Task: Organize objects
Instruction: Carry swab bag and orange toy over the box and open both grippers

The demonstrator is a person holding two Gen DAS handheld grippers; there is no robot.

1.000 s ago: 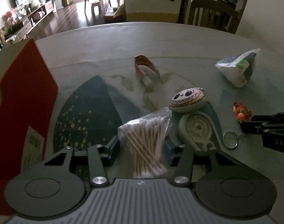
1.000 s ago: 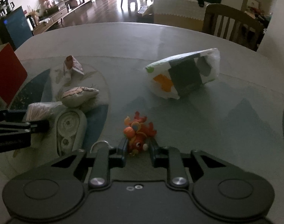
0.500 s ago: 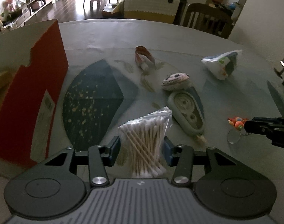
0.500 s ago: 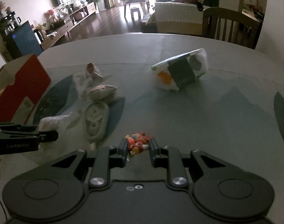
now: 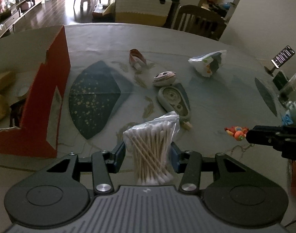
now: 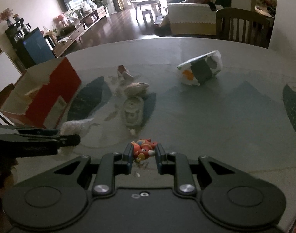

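Observation:
My left gripper (image 5: pixel 148 151) is shut on a clear bag of cotton swabs (image 5: pixel 151 145), held above the table. My right gripper (image 6: pixel 143 154) is shut on a small orange toy keychain (image 6: pixel 143 148), its ring dangling below; the same toy (image 5: pixel 236 132) shows at the right of the left wrist view. An open red cardboard box (image 5: pixel 41 97) stands at the left with yellow things inside. On the table lie a skull-face pebble toy (image 5: pixel 164 78), a grey oval dispenser (image 5: pixel 174 101), a small red wrapped item (image 5: pixel 137 59) and a white printed pouch (image 5: pixel 207 64).
The round table (image 6: pixel 216 120) has a patterned cover with dark blue patches. A phone on a stand (image 5: pixel 282 57) and a glass jar (image 5: pixel 291 89) stand at the right edge. A wooden chair (image 6: pixel 241 26) sits behind the table, a sofa beyond it.
Both grippers have risen and pulled back from the table with their loads. The red box has come further into view at the left, showing its inside.

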